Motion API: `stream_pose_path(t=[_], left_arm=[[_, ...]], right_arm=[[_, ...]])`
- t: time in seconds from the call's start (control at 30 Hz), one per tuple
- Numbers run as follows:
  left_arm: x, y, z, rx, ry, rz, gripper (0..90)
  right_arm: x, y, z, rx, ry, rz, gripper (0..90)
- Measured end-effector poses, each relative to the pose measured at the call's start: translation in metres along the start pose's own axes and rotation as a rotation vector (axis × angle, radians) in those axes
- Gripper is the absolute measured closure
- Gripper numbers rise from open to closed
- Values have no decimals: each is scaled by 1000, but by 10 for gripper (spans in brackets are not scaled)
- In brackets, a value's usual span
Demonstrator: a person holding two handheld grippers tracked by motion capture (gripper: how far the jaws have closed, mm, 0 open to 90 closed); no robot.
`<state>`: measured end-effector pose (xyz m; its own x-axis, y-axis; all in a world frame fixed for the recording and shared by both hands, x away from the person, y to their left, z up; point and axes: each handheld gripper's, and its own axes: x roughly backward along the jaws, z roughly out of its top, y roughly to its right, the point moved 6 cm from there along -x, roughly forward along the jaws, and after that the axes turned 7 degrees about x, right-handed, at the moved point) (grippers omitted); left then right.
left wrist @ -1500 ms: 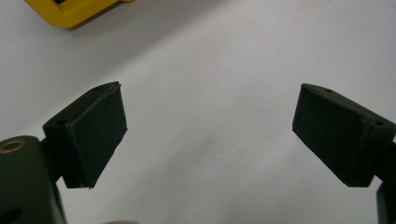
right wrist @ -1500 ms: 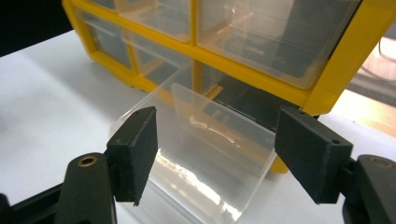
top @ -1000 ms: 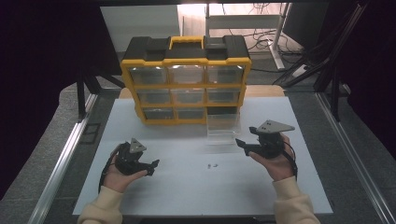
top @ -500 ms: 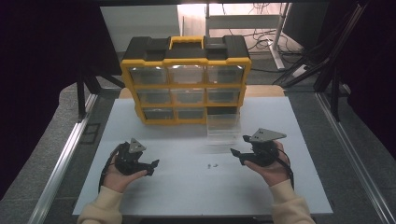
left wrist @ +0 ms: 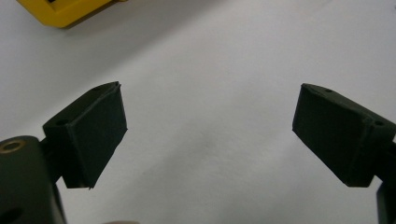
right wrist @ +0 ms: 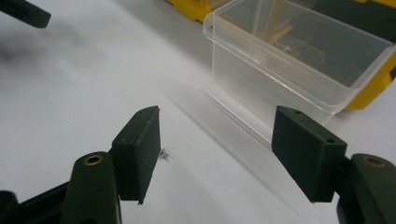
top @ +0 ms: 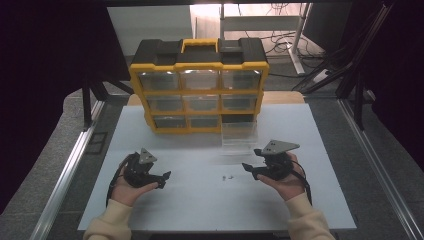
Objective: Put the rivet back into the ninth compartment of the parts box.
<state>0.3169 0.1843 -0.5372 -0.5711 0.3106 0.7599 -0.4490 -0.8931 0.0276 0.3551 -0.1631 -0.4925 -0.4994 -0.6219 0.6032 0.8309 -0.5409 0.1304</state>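
A: What is being approached by the right hand-held gripper?

B: Two tiny screws, as far as can be told at that size, are lying on the white table, in front of the clear drawer and a little to its left. The drawer has been pulled out of the yellow organiser and is set on the table just before the empty bottom-right slot. In the right gripper view one screw is seen just beside the inner face of the left jaw, not yet between the pads.

A: How are the jaws set?

B: They are held wide apart and have just been narrowed slightly; nothing is gripped. The left hand-held gripper is rested well to the left of the drawer, its jaws also spread wide and empty over bare table.

A: How is the pick best carried out?

B: The screw is judged too small for a careless pinch. The right hand-held gripper should be shifted sideways until a single screw is centred between the pads, lowered until the tips almost graze the table, and then closed slowly. A fast closure could flick the screw away. Once it is pinched, it should be lifted straight up and carried over the drawer's open top, clear of its rim.
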Motion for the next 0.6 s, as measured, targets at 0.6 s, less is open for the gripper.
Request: stream_pose_path(t=[0.6], left_arm=[[0,4,0,-12,0,-6,106]], right_arm=[[-23,-15,-6,48,-79,70,337]])
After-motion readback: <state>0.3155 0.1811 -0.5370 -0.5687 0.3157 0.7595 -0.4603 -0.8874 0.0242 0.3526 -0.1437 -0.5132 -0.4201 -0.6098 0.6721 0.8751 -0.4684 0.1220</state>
